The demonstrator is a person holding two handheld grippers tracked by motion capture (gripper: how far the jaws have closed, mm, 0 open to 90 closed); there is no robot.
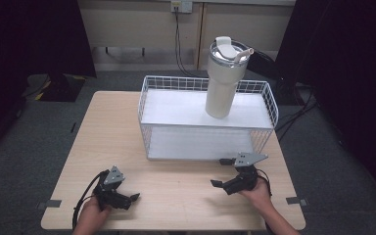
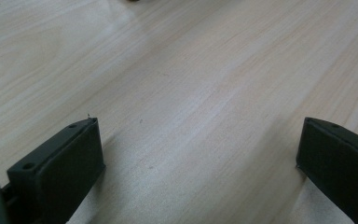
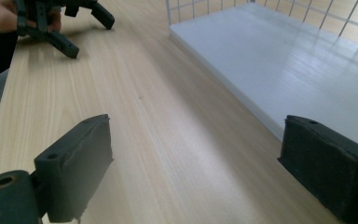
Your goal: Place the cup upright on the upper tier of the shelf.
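Pale wooden tabletop (image 1: 176, 196) stood on grey carpet, dark curtains at both sides. I noted a white wire basket rack (image 1: 149, 110) at the table's far middle, with a tall cream insulated tumbler (image 1: 223, 81) upright on its upper white shelf, toward the right. I saw the left gripper (image 1: 129, 199) low over the near-left table, jaws wide apart, bare wood between them. I saw the right gripper (image 1: 223, 172) at the near right, just in front of the rack's lower shelf, jaws likewise spread and holding nothing. Tumbler well apart from both.
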